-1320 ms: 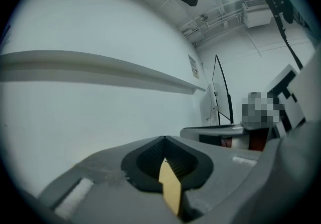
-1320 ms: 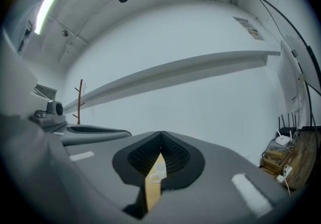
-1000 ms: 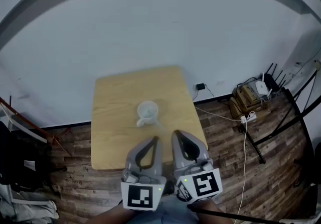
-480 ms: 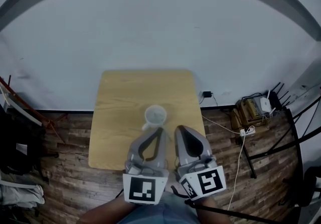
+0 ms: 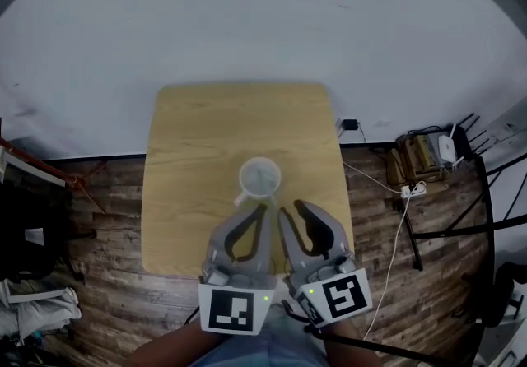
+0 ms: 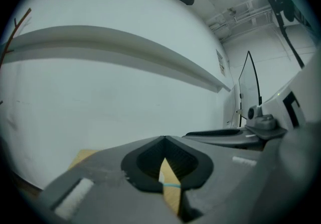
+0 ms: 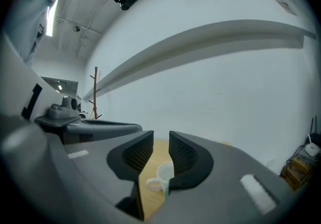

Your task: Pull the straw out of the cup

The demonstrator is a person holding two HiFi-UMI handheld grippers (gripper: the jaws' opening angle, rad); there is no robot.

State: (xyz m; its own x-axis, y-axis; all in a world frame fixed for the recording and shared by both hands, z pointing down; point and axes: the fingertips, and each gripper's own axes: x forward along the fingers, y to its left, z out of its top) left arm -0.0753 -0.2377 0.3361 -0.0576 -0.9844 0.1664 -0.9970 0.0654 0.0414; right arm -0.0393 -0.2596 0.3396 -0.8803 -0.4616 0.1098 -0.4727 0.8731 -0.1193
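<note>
A white cup (image 5: pixel 259 177) with a handle stands near the middle of the small wooden table (image 5: pixel 198 151). In the left gripper view a thin blue line (image 6: pixel 172 185), probably the straw, shows beside the cup through the gap under the jaws. Both grippers hover side by side over the table's near part, just short of the cup. My left gripper (image 5: pixel 262 209) has its tips together (image 6: pixel 164 138) and holds nothing. The jaws of my right gripper (image 5: pixel 291 209) are opening, with a clear gap (image 7: pixel 160 135) and nothing between them. The cup (image 7: pixel 164 174) lies beyond that gap.
A white wall rises behind the table. On the wooden floor to the right lie cables, a power strip (image 5: pixel 409 190) and a router (image 5: pixel 449 147) on a box. Dark stands (image 5: pixel 461 229) are at the right and dark clutter (image 5: pixel 33 242) at the left.
Both grippers have come forward and lower, closer to the cup. The right gripper's jaws, shut before, now stand apart. The left jaws stay together.
</note>
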